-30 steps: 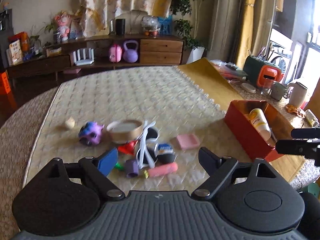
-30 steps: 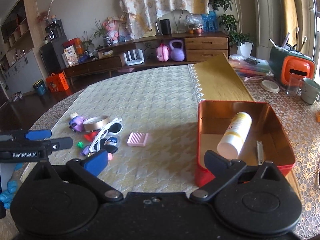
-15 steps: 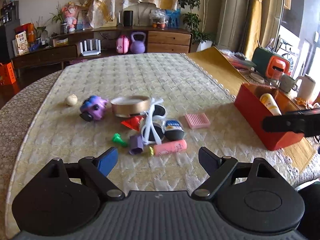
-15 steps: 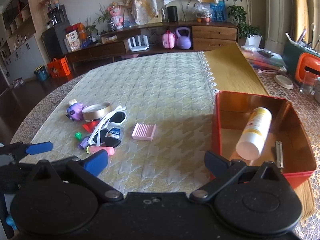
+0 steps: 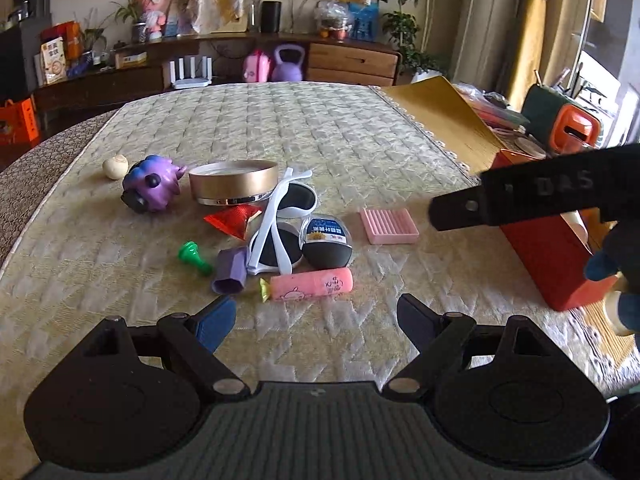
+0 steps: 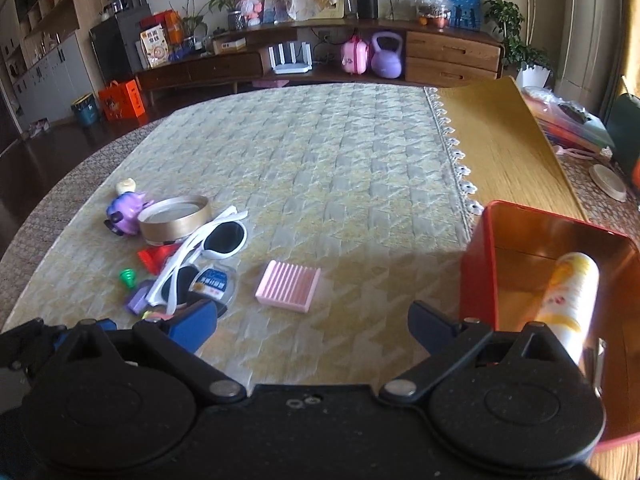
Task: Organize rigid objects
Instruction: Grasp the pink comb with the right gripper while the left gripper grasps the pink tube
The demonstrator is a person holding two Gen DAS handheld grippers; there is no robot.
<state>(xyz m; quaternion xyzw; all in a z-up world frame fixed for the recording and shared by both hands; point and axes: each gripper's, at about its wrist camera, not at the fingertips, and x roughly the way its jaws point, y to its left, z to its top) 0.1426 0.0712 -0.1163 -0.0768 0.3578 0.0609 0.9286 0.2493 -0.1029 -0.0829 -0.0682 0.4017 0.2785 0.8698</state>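
A pile of small objects lies on the quilted table: a pink tube (image 5: pixel 310 285), white sunglasses (image 5: pixel 280 224), a round black-and-clear case (image 5: pixel 326 240), a gold round tin (image 5: pixel 233 182), a purple toy (image 5: pixel 150 188), a green peg (image 5: pixel 194 256) and a pink ribbed block (image 5: pixel 388 225) (image 6: pixel 288 286). My left gripper (image 5: pixel 316 320) is open and empty, just short of the pink tube. My right gripper (image 6: pixel 314 322) is open and empty, near the pink block. A red tin box (image 6: pixel 476 264) at the right holds a white and yellow bottle (image 6: pixel 570 300).
A small cream ball (image 5: pixel 115 167) lies left of the purple toy. A yellow mat (image 6: pixel 500 140) lies beyond the red box. My right gripper's arm (image 5: pixel 540 196) crosses the left wrist view in front of the red box (image 5: pixel 548 256). A sideboard stands behind the table.
Both grippers have moved forward and lower toward the table. The pile looms larger in the left view and the pink block is closer in the right view. Both stay open.
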